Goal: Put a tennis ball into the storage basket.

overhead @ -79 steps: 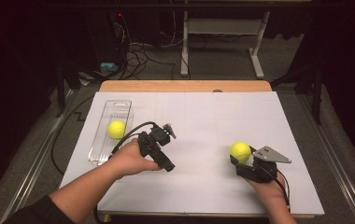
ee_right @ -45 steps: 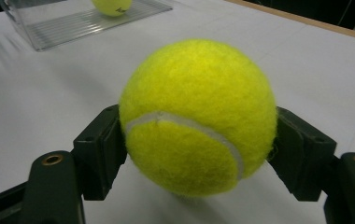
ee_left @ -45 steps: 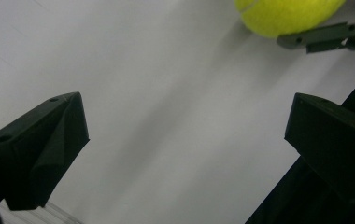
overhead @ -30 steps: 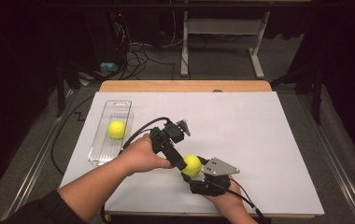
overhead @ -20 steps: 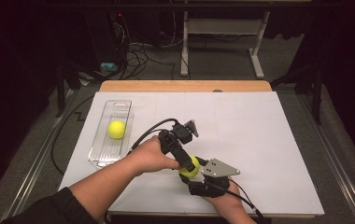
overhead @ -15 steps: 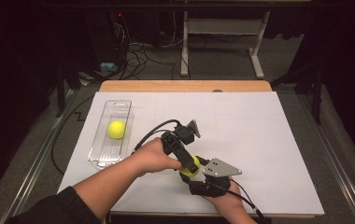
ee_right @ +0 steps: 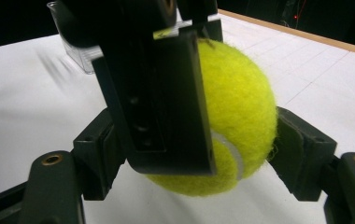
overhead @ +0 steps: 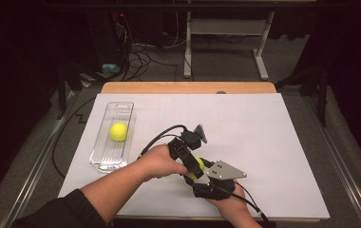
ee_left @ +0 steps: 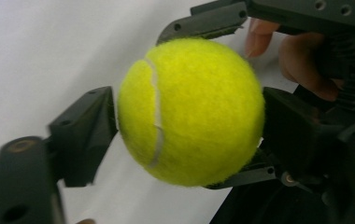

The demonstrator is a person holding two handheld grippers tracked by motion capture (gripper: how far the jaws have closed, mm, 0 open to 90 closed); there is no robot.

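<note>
Near the front edge of the white table point(overhead: 273, 142), two hand-held grippers meet on one fuzzy yellow-green tennis ball point(overhead: 198, 166).

Seen from the left gripper view, the left gripper point(ee_left: 185, 140) has just been closing its black jaws, and they now pinch the ball point(ee_left: 189, 112) from both sides. From the right gripper view, the right gripper point(ee_right: 189, 154) pinches the same ball point(ee_right: 241, 102) between its own jaws, with one left jaw crossing in front. The ball sits just above the table, between the two hands. Well apart at the left, a clear ribbed plastic tray point(overhead: 103, 156) holds a second yellow tennis ball point(overhead: 118, 131).
</note>
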